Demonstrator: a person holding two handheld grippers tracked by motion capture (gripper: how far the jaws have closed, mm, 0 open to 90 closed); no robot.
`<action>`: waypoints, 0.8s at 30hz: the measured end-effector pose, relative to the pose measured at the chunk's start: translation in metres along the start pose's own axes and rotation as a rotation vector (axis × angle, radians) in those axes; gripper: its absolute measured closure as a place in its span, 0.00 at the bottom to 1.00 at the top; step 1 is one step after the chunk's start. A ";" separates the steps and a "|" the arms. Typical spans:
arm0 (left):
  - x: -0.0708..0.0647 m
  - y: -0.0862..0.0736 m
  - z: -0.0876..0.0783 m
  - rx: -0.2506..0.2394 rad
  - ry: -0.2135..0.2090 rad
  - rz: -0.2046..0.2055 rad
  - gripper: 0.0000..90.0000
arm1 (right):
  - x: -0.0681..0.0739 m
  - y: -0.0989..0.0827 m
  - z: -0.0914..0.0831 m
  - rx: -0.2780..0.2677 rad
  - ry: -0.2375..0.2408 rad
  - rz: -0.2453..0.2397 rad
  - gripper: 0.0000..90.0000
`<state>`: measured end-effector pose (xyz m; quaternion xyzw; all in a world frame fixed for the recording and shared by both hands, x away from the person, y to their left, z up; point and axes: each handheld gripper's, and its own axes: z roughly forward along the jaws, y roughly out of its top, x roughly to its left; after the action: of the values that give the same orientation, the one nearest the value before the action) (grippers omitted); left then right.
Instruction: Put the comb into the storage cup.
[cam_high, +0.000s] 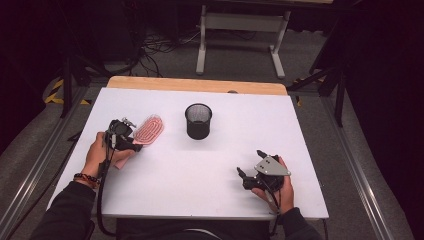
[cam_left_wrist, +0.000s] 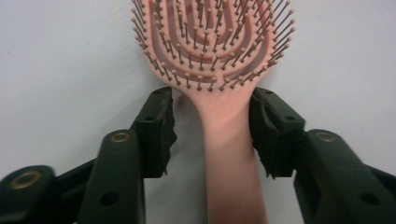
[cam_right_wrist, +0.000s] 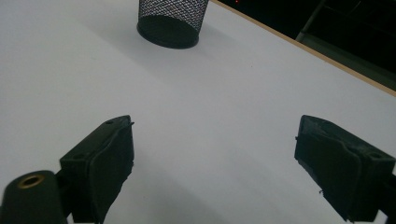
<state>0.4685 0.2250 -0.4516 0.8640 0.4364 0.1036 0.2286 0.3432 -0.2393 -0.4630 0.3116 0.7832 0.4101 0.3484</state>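
Observation:
A pink vented hairbrush (cam_high: 150, 129) lies bristles-up on the left of the white table (cam_high: 200, 170), its head pointing away to the right. My left gripper (cam_high: 134, 140) straddles its neck. In the left gripper view the brush handle (cam_left_wrist: 229, 154) runs between the jaws: the right pad (cam_left_wrist: 264, 126) sits against it, while a gap remains at the left pad (cam_left_wrist: 161, 126). My left gripper (cam_left_wrist: 212, 100) is open. My right gripper (cam_high: 250, 162) rests low at the table's front right, open and empty (cam_right_wrist: 215, 135), aimed toward a black mesh cup (cam_high: 198, 121) (cam_right_wrist: 172, 21).
The mesh cup stands upright near the table's middle, right of the brush head. A wooden strip (cam_high: 197, 84) borders the far edge. Beyond it on the floor are a white desk frame (cam_high: 202, 45) and cables.

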 end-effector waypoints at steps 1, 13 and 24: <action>0.000 -0.001 0.000 -0.004 -0.002 0.006 0.64 | 0.000 0.000 0.000 0.000 0.001 -0.001 0.14; 0.001 -0.004 0.000 -0.034 0.013 0.047 0.77 | 0.000 0.000 0.000 -0.001 0.007 -0.003 0.14; -0.006 -0.013 -0.004 -0.127 0.115 0.092 0.77 | -0.001 -0.001 -0.001 0.000 0.004 0.003 0.13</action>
<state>0.4547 0.2278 -0.4543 0.8594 0.4015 0.1910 0.2523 0.3433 -0.2410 -0.4630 0.3118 0.7834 0.4114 0.3462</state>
